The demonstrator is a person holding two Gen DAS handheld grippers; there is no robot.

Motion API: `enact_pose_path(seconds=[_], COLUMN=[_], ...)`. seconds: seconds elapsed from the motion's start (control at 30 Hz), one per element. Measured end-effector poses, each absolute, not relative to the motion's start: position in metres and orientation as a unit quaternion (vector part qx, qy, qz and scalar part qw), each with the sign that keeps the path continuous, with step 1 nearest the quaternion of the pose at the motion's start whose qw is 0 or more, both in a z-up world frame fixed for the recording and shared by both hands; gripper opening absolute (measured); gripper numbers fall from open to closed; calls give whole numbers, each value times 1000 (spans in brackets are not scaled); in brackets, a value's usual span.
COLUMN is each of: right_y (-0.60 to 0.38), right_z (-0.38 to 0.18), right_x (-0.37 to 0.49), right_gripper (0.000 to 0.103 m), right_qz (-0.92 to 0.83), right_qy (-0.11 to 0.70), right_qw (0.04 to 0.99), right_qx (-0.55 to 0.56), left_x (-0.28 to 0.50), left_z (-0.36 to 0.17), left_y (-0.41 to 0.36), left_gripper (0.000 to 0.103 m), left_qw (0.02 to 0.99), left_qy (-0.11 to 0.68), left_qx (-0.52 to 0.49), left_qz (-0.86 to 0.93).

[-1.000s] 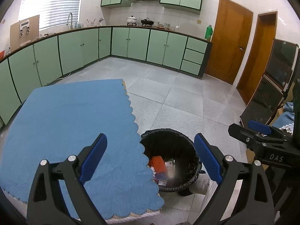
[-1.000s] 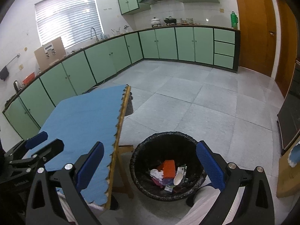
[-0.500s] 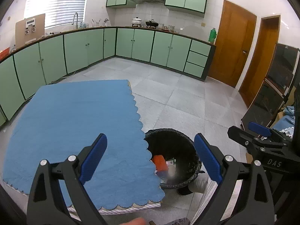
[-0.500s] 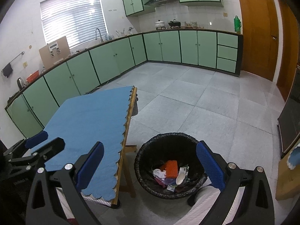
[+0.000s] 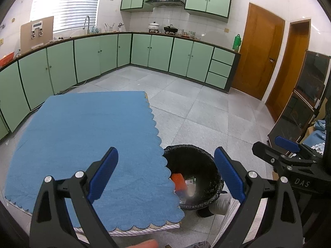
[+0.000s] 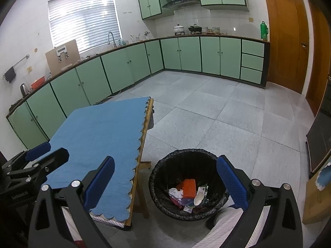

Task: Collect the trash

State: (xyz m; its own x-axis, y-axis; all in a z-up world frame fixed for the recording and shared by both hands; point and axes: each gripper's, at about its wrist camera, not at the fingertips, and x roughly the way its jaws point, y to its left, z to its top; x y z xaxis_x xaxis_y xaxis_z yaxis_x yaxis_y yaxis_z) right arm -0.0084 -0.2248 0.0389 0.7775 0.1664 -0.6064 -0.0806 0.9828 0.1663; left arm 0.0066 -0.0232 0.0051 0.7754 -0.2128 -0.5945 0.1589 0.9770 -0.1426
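Observation:
A black-lined trash bin (image 6: 187, 210) stands on the floor beside the table; in the left wrist view the trash bin (image 5: 203, 165) is partly behind the cloth edge. Inside lie an orange block (image 6: 189, 188), a white crumpled piece (image 6: 175, 193), a white cup (image 6: 199, 198) and other scraps. My left gripper (image 5: 165, 175) is open, held above the table's corner and the bin, with nothing between its fingers. My right gripper (image 6: 165, 183) is open too, high above the bin. The blue cloth (image 5: 86, 136) on the table is bare.
Green cabinets (image 5: 153, 51) line the far walls, with wooden doors (image 5: 260, 49) at the right. A dark glass cabinet (image 5: 300, 107) stands right of the bin. The tiled floor (image 6: 217, 111) stretches beyond. A person's striped clothing (image 6: 219, 231) shows below the grippers.
Both grippers have risen and drawn back from the bin and table, which now look smaller and lower. Both stay open.

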Motion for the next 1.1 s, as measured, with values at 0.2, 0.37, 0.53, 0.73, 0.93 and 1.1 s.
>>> enact_pose_path(seconds=[0.2, 0.37, 0.53, 0.73, 0.93, 1.1], right_y=[-224, -225, -226, -227, -227, -228], right_z=[39, 39, 40, 40, 39, 39], right_x=[-7, -6, -5, -5, -5, -5], right_gripper=[97, 97, 97, 97, 97, 97], right_qz=[67, 67, 67, 69, 68, 68], right_qy=[328, 329, 331, 332, 332, 332], right_qw=[940, 940, 939, 939, 939, 939], right_qx=[65, 65, 65, 65, 65, 65], left_x=[6, 6, 6, 8, 8, 8], left_z=[6, 7, 7, 7, 6, 6], left_y=[-21, -20, -20, -21, -20, -21], left_gripper=[91, 91, 91, 91, 91, 91], left_qw=[942, 941, 941, 941, 940, 940], left_qy=[320, 322, 322, 322, 323, 323], left_qx=[-43, -43, -43, -43, -43, -44], left_qz=[-97, -97, -97, -97, -97, -97])
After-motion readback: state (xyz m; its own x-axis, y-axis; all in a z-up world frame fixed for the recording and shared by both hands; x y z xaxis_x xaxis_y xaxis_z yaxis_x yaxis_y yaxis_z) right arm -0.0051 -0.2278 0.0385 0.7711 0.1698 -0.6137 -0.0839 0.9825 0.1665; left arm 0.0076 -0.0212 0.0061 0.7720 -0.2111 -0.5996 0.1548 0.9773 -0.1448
